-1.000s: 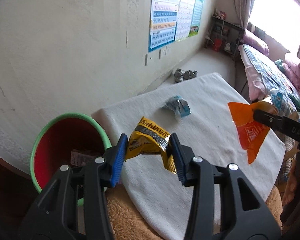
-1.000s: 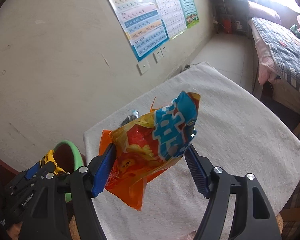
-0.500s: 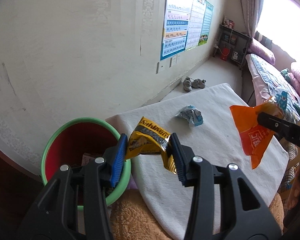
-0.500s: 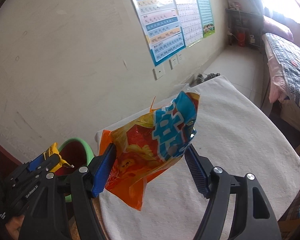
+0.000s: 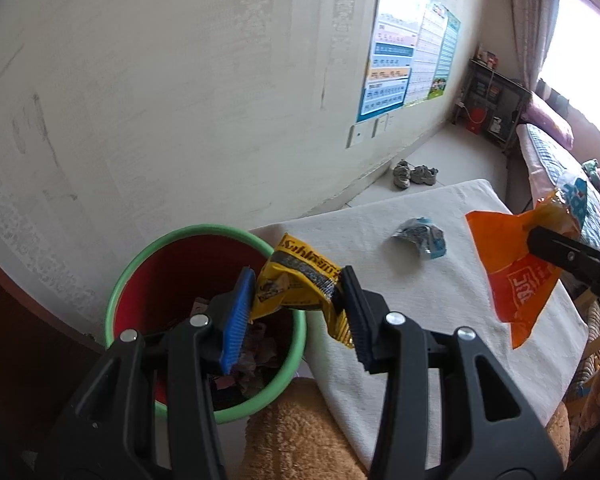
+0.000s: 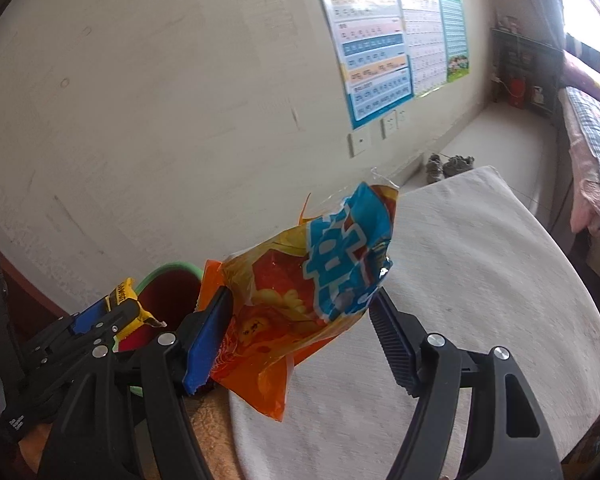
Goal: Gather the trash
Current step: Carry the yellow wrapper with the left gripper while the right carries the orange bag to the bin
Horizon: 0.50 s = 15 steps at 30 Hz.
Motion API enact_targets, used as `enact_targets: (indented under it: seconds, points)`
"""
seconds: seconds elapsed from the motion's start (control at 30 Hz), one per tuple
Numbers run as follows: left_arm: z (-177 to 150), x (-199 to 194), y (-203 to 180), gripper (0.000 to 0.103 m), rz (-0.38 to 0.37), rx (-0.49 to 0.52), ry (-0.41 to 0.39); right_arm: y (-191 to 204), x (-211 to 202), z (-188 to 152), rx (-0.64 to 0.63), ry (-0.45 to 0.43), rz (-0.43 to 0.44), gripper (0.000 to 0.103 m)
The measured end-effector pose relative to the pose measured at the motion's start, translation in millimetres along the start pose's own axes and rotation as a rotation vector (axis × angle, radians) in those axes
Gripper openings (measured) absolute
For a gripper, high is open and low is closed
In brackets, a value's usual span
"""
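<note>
Currently we hold the yellow wrapper (image 5: 300,280) clamped between the pads of the left gripper (image 5: 296,312), up in the air with its near-left part over the rim of the green bin (image 5: 204,232) and its right tail hanging past the rim toward the white cloth (image 5: 440,300). We judge the main risk to be a release from this spot: the crumpled foil is light and sits half outside the opening, so it could catch the rim or flutter down onto the cloth or the brown fleece (image 5: 300,440) just below the gripper. The bin already holds scraps, so a flat landing on top may slide out. To the right, the right gripper (image 6: 300,340) is closed on the orange chip bag (image 6: 300,300), which dangles loosely ahead of its fingers; we note that the bag is large and floppy, gripped at one part only, and could slip or snag the left gripper if both converge on the bin together. Farther ahead of the left gripper a blue-grey wrapper (image 5: 420,236) lies on the cloth, not yet collected.
</note>
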<state>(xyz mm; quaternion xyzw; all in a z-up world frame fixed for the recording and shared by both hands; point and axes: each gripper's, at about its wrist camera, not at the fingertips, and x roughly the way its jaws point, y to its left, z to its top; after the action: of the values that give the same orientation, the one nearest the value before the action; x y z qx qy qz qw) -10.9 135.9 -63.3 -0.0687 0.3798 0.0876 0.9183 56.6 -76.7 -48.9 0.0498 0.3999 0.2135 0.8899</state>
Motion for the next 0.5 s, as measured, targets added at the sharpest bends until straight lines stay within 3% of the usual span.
enact_targets:
  seconds: [0.5]
  points:
    - [-7.9,5.0,38.0,0.042,0.064,-0.061,0.018,33.2,18.4,6.8,-0.074,0.023,0.046,0.068]
